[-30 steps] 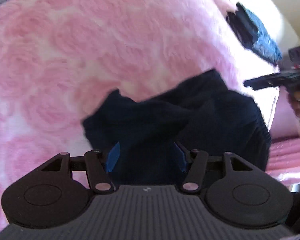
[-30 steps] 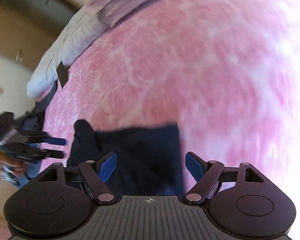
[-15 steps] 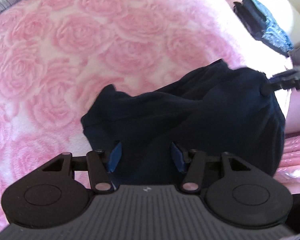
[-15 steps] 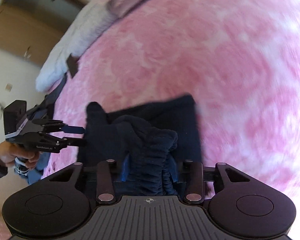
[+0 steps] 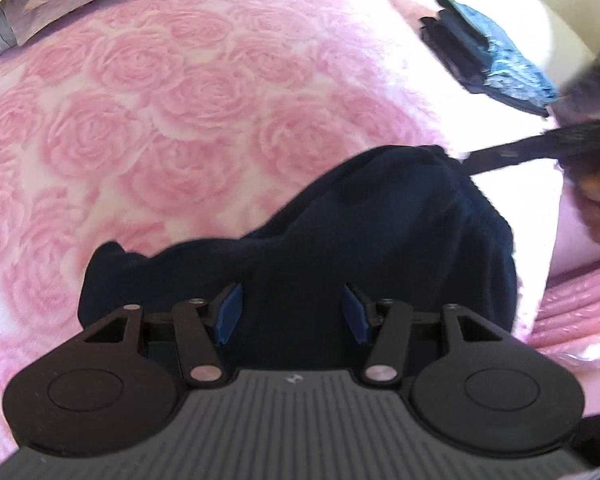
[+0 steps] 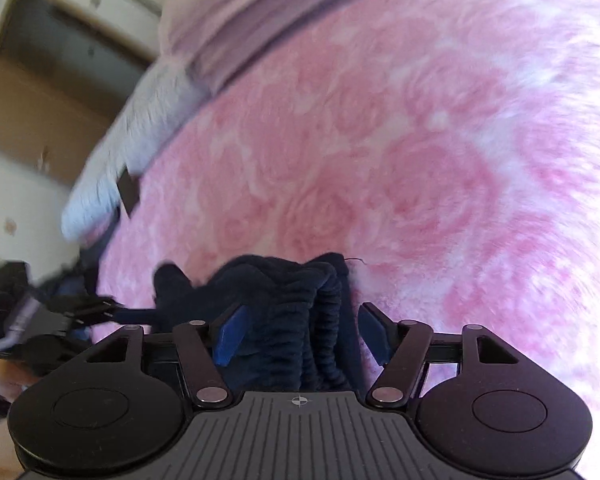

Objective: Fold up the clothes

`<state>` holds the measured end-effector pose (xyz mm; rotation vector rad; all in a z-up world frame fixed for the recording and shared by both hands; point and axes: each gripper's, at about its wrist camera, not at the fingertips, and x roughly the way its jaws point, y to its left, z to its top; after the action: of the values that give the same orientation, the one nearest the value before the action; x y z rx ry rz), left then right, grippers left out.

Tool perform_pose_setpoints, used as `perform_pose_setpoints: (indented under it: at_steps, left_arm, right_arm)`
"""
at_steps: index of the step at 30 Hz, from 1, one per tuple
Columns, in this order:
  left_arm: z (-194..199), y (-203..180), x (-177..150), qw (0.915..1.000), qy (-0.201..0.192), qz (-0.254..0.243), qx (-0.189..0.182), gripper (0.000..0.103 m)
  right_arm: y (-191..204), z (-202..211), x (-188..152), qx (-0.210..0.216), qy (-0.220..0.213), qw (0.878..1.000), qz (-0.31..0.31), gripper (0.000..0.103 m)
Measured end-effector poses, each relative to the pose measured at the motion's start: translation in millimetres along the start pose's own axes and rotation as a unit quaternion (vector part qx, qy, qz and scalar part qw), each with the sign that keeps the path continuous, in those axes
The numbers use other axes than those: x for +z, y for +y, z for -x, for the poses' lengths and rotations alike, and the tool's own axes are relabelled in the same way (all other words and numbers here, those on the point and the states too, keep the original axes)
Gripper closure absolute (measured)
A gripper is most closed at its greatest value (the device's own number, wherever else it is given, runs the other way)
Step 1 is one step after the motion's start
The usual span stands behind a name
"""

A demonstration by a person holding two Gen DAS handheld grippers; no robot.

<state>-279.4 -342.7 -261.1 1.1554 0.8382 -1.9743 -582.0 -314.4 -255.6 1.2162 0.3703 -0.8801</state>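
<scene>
A dark navy garment [image 5: 380, 240] lies bunched on a pink rose-patterned blanket [image 5: 160, 100]. My left gripper [image 5: 292, 308] points steeply down over its near part. Its jaws stand half open, both blue pad faces show bare, and the cloth lies below them. In the right wrist view the garment's ribbed waistband [image 6: 284, 312] stands heaped between the jaws of my right gripper [image 6: 304, 328]. Those jaws are opening and neither pad presses on the cloth. One right finger [image 5: 500, 152] reaches the garment's far edge in the left wrist view. The left gripper [image 6: 100, 308] shows blurred at the garment's left edge.
A folded stack of dark and blue clothes [image 5: 496, 60] sits at the blanket's far right corner. A pale pillow [image 6: 120, 152] and a striped cover lie along the bed's far side, with a wooden cupboard behind. A person's hand [image 5: 596, 184] holds the right gripper.
The right gripper closed on the waistband, carried it over the garment, and its jaws have now spread off it. The left gripper has slid across the garment, jaws barely changed.
</scene>
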Motion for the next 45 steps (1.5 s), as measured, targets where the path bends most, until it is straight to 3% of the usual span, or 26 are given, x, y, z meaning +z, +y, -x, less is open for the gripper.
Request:
perform_pose_setpoints:
  at_steps: [1,4,7,9,11,13,17,21,26,29,32,36,39,41,43,44,45]
  left_arm:
    - [-7,1,3,1.0,0.004,0.0,0.006,0.059]
    - [-28,1,4,0.9995,0.017,-0.017,0.02,0.053]
    - [-33,-3,4,0.9987,0.026,-0.03,0.032,0.051]
    - [-24,-7,5,0.9981,0.032,-0.035,0.04,0.052]
    - [-16,-12,6,0.9973,0.038,-0.039,0.049,0.054]
    - [-2,-21,7,0.9971,0.034,-0.043,0.053,0.054]
    - [24,-48,-7,0.9982,0.021,-0.048,0.031,0.054]
    - [18,-72,-41,0.9959,0.05,-0.071,0.028,0.054]
    - [-6,-75,-75,0.9931,0.085,-0.066,0.045,0.051]
    - [-12,-74,-75,0.993,0.086,-0.065,0.047,0.05]
    - [-2,-79,-68,0.9928,0.072,-0.082,0.05,0.052]
    - [22,-95,-51,0.9905,0.024,-0.128,0.044,0.052]
    - [36,-125,-40,0.9772,-0.026,-0.208,0.032,0.042]
    - [34,-148,-42,0.9604,-0.052,-0.272,0.034,0.028]
    - [26,-173,-52,0.938,-0.065,-0.338,0.041,0.025]
    - [19,-184,-59,0.927,-0.064,-0.367,0.043,0.025]
    - [12,-195,-64,0.9152,-0.064,-0.395,0.046,0.025]
  right_arm:
    - [-1,7,-6,0.002,-0.014,1.0,-0.015,0.038]
    - [-2,19,-25,0.02,-0.04,0.998,-0.047,0.038]
    - [0,16,-49,0.036,-0.031,0.997,-0.054,0.038]
    - [-3,11,-66,0.022,-0.012,0.998,-0.049,0.038]
    - [-6,11,-79,-0.027,-0.005,0.999,-0.041,0.038]
    - [-12,17,-87,-0.048,-0.012,0.997,-0.055,0.038]
    - [4,43,-89,-0.028,-0.051,0.998,-0.037,0.038]
    - [34,57,-86,0.003,-0.092,0.995,0.031,0.038]
    - [41,19,-87,0.037,-0.055,0.994,0.092,0.046]
    - [27,0,-84,0.026,-0.032,0.995,0.087,0.053]
    - [26,17,-77,0.039,-0.058,0.994,0.081,0.053]
    - [20,44,-79,0.021,-0.08,0.993,0.083,0.053]
    - [-2,47,-82,0.026,-0.05,0.998,0.039,0.052]
    - [-19,38,-83,0.054,-0.017,0.998,-0.007,0.053]
    - [-35,27,-85,0.077,0.004,0.995,-0.057,0.053]
    - [-40,24,-86,0.079,0.004,0.994,-0.077,0.06]
    - [-43,23,-85,0.075,0.0,0.993,-0.096,0.077]
